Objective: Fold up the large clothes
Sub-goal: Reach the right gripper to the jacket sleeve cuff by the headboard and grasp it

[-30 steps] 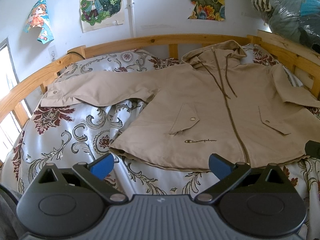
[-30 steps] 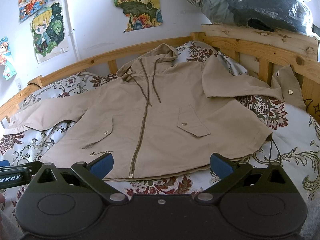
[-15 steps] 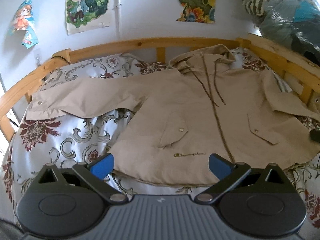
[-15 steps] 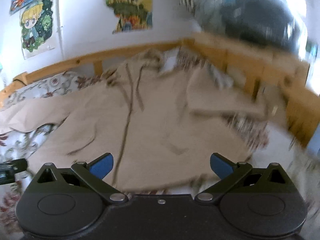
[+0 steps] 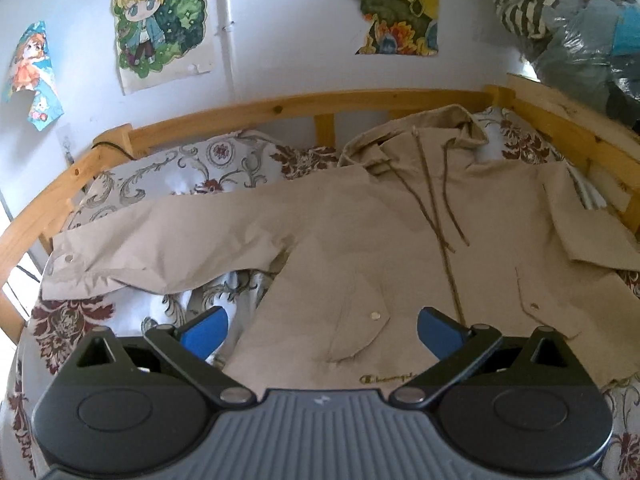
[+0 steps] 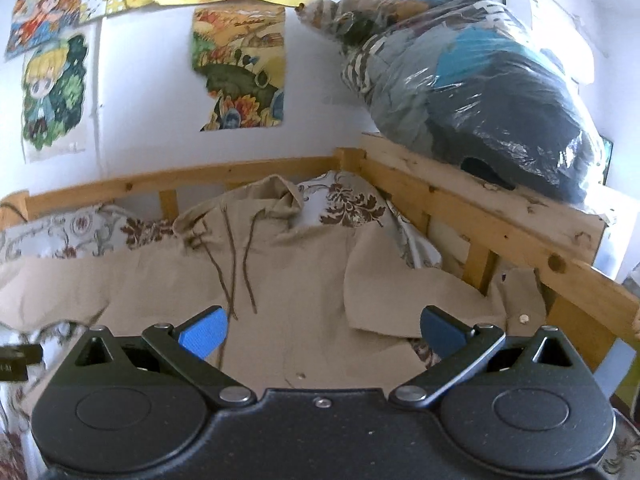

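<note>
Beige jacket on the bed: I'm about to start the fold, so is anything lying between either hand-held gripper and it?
Nothing visible. The beige jacket lies spread flat on the floral bedding. The left hand-held gripper and right hand-held gripper are both open above it, with only jacket fabric between their fingers.

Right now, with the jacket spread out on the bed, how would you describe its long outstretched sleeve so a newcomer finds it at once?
Start at the wooden bed frame with the floral bedsheet. A beige hooded jacket lies flat on it, zipped. The sleeve reaches straight out towards the window side, cuff with a metal snap; the other sleeve is angled down against the body.
</note>
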### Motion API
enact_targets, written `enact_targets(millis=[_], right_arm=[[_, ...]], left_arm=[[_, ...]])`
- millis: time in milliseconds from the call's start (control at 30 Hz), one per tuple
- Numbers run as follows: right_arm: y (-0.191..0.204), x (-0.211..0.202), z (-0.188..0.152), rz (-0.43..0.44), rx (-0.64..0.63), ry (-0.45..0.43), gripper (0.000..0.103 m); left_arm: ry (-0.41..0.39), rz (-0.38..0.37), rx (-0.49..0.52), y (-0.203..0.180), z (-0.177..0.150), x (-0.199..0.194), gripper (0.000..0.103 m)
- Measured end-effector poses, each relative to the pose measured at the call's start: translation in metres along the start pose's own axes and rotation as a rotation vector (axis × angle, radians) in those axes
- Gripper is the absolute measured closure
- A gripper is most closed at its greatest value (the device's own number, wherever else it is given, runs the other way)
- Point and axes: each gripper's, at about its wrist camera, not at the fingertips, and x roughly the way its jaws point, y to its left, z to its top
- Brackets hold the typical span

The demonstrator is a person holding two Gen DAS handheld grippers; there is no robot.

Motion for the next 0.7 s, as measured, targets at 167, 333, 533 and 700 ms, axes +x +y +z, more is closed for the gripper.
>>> enact_targets(millis=[167,333,533,700], right_arm=[[-0.006,0.017,0.021,0.121,-0.01,0.041,0.001],[-0.041,0.021,0.04,0.098,-0.063,0.02,0.001],[-0.113,0.054,0.017,0.009,-0.112,0.083,0.001],[-0.17,0.097,-0.04,-0.148,0.025,0.143,0.002]], left_arm=[[0.072,0.012,0.029,-0.013,0.002,0.024,0.001],[0.061,-0.056,0.13,-0.034,0.012,0.043,0.001],[-0.017,0.007,0.276,-0.067,-0.009,0.074,0.001],[-0.052,-0.059,0.387,-0.062,-0.057,0.095,0.001]])
